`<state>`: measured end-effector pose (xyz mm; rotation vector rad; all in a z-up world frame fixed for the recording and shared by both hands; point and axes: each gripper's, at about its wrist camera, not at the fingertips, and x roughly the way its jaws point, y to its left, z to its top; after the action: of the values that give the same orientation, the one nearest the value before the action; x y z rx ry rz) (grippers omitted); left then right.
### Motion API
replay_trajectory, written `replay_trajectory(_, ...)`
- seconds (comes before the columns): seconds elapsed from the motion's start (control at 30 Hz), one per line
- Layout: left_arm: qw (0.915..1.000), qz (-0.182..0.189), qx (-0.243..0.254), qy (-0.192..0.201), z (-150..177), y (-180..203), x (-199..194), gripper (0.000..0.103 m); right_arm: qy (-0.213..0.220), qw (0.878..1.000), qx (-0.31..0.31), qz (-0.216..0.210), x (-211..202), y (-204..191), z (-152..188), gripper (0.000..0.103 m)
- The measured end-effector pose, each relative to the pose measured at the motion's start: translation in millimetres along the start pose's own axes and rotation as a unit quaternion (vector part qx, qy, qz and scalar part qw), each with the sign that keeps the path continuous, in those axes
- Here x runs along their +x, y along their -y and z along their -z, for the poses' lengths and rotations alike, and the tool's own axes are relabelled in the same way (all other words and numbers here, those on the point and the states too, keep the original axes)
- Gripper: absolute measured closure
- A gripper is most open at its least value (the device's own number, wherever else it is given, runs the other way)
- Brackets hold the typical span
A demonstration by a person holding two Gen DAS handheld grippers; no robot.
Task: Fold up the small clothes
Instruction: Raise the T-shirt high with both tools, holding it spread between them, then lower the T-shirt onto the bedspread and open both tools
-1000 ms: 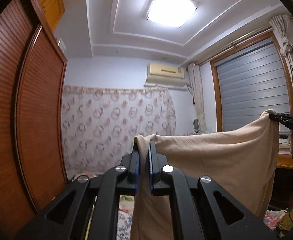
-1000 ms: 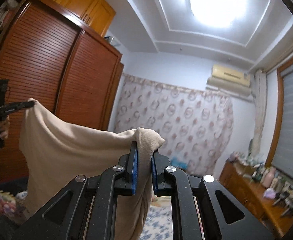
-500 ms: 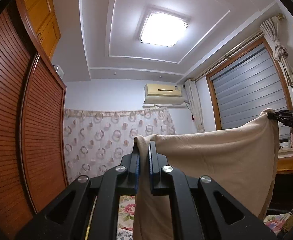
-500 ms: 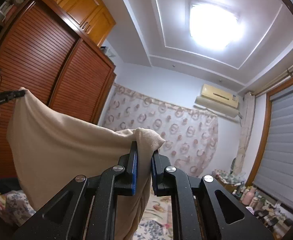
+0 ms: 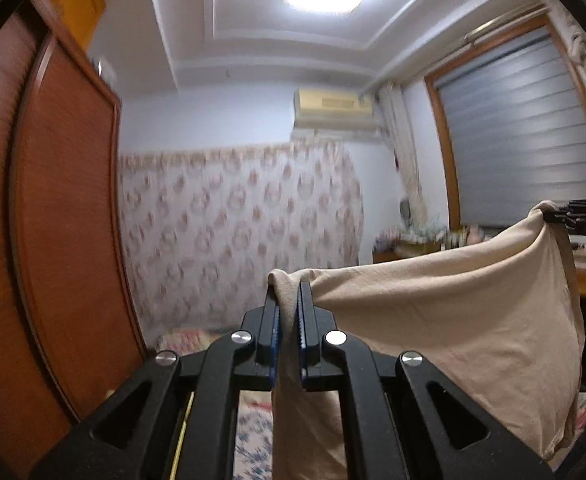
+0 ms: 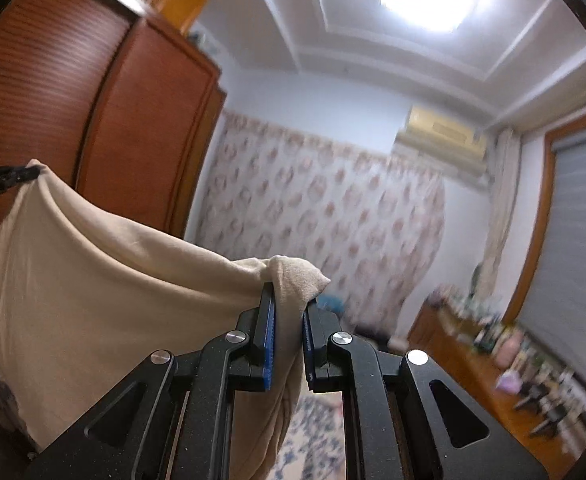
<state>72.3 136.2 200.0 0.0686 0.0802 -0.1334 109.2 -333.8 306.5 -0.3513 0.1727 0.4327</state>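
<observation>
Left gripper [image 5: 288, 292] and right gripper [image 6: 289, 300] clamped on beige garment [image 5: 453, 300] corners, top edge stretched in open air

Two matching black grippers, left gripper [image 5: 288, 312] and right gripper [image 6: 288, 316], each with blue toothed pads [image 5: 276, 344], silver round screws [image 6: 234, 336] and triangular cut-outs lower frame.

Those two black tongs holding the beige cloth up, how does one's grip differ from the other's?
The left tongs pinch a thin fold of the beige cloth, pads nearly together; the right tongs clamp a thicker bunch, pads set further apart. A small nub pokes above the left tongs; a larger tuft spills past the right tongs. Both are shut on a top corner, with the cloth hanging spread between them in the air.
</observation>
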Motion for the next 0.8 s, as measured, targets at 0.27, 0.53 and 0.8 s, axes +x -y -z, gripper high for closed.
replay_trajectory(0.27, 0.9942, 0.001, -0.026, -0.104, 95.4, -9.9, 137.5, 0.100, -0.094, 0.995, 0.036, -0.027, 150.8, 17.3, 104.0, 0.094)
replay_trajectory(0.53, 0.9829, 0.000, -0.019, -0.183, 141.4, 3.7, 239.7, 0.100, -0.175, 0.981, 0.071, -0.034, 272.5, 39.6, 158.2, 0.094)
replay_trajectory(0.8, 0.9700, -0.007, 0.001, -0.243, 178.8, 10.4, 298.9, 0.099, -0.241, 0.966, 0.082, -0.042, 352.5, 48.3, 205.5, 0.094)
